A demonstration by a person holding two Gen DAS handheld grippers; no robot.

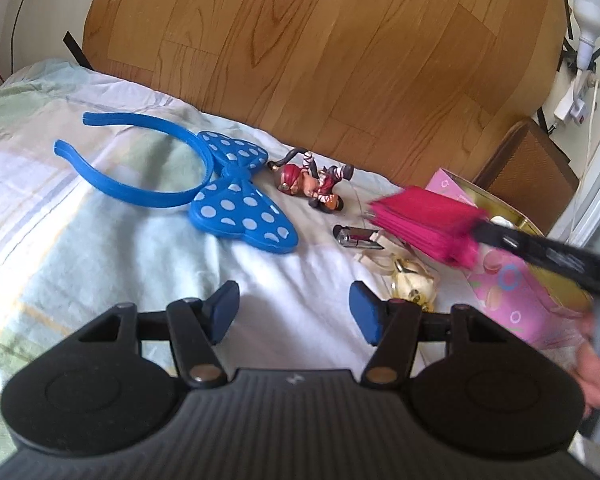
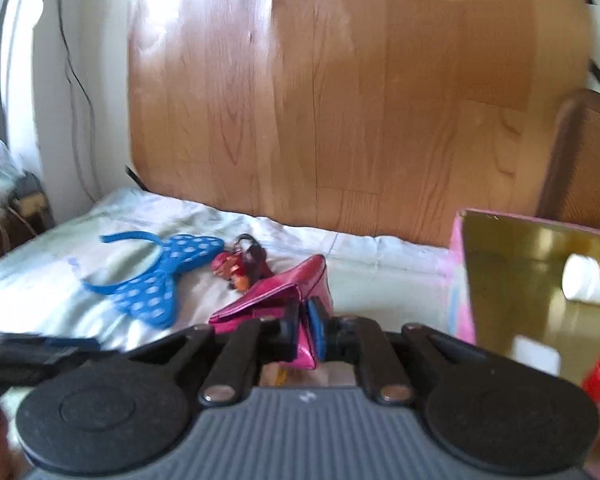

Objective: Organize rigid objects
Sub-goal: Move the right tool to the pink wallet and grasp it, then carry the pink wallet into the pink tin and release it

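**Right tool carries the pink pouch toward the box**

The right tool (image 2: 305, 330) is clamped on a corner of a glossy magenta pouch (image 2: 284, 300), a flat, angular piece held off the bedsheet (image 1: 100, 260), its long axis running away from the tool and to the left. The left tool (image 1: 294, 312) hangs with its blue pads spread wide and nothing between them, low over the pale striped sheet.

The relation that matters: the pink cardboard box with a gold lining (image 2: 500, 280) stands open to the right of the held pouch, just beside it in the right wrist view. The right tool is plainly the nearer one, so the coming move is likely a short carry rightward and over the box wall, then a release. The near pink wall is what the pouch could catch on if it goes in too low. A white cylindrical bottle (image 2: 592, 284) already lies inside, with something red at the near corner, too blurred to name.

Just ahead of the left tool lie a small cream and gold trinket (image 1: 414, 286) and a small silver and dark metallic piece (image 1: 358, 237), close together. Farther out lies a red-haired toy figurine (image 1: 314, 186) on its side, then a blue plastic headband with a white-dotted bow (image 1: 236, 196), well to the left. Behind all stands the wood-grain headboard (image 1: 320, 48).
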